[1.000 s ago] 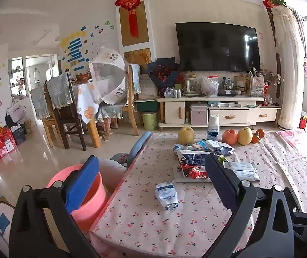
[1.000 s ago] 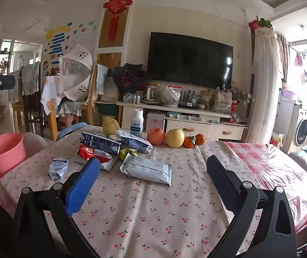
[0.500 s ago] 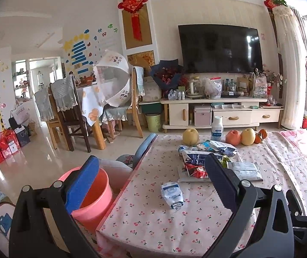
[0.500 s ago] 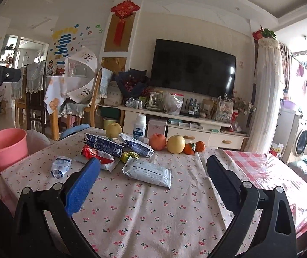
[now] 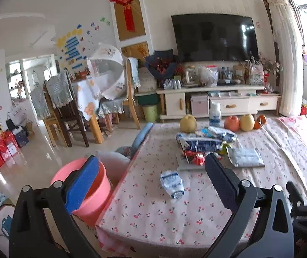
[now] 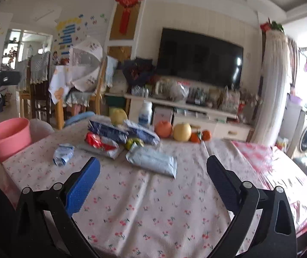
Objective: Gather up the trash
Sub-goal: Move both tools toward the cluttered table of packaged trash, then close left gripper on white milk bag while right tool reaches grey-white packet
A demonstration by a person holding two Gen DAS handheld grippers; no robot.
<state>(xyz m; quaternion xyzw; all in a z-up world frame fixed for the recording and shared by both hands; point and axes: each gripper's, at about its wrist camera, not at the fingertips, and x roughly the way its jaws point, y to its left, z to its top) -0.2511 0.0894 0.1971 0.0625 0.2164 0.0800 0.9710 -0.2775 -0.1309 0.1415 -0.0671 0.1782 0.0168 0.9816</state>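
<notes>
A cherry-print table [image 5: 153,210] [image 6: 153,210] holds a pile of snack wrappers [image 5: 200,144] [image 6: 119,135]: blue, red and silver packets. A crumpled white-blue packet [image 5: 172,184] [image 6: 63,154] lies apart, nearer the table's left edge. A flat silver pouch [image 5: 244,155] [image 6: 153,160] lies to the right of the pile. A pink bucket [image 5: 82,191] [image 6: 10,134] stands beside the table's left edge. My left gripper [image 5: 151,178] hangs open over the near left corner, short of the crumpled packet. My right gripper [image 6: 153,176] is open above the near middle, empty.
Along the far table edge stand a white bottle [image 5: 214,114], apples, a red fruit [image 5: 231,123] and small oranges [image 6: 200,136]. A blue chair back [image 5: 141,135] sits at the left edge. Beyond are a TV cabinet [image 5: 217,103], dining chairs [image 5: 65,116] and open floor.
Both grippers have shifted slightly; the left view has drawn back and right, showing more of the table's near corner. The right view has tilted and blurred. Jaws stayed open; no trash moved.
</notes>
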